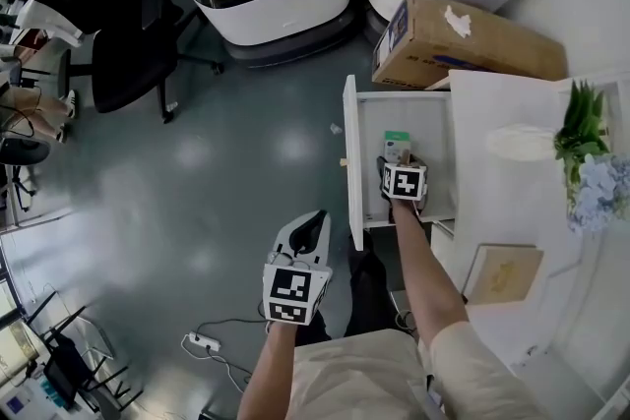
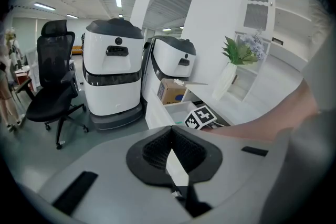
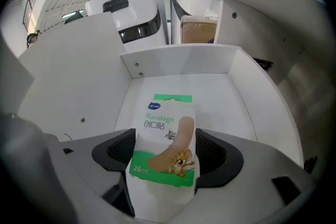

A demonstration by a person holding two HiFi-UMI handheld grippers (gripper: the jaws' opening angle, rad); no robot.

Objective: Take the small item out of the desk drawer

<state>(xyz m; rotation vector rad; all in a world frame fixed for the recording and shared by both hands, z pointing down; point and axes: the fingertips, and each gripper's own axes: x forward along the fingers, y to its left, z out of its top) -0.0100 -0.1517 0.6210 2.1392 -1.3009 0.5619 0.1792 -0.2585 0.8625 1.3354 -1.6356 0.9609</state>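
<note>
Your right gripper (image 3: 167,161) reaches into the open drawer (image 1: 351,148), its jaws pressed on both sides of the bandage pack (image 3: 168,128) near the drawer's middle. That side grip suits lifting it clear of the walls, though I can't tell if it has left the drawer floor. Your left gripper (image 2: 172,150) hangs over the floor beside the drawer front, jaws together and empty, out of the way.

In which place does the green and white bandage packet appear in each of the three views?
Head view: green and white bandage packet in the open white drawer, at the tip of the right gripper.
Left gripper view: cannot be made out.
Right gripper view: low centre, between the jaws.
Shared landmark: brown cardboard box, behind the drawer.
</note>
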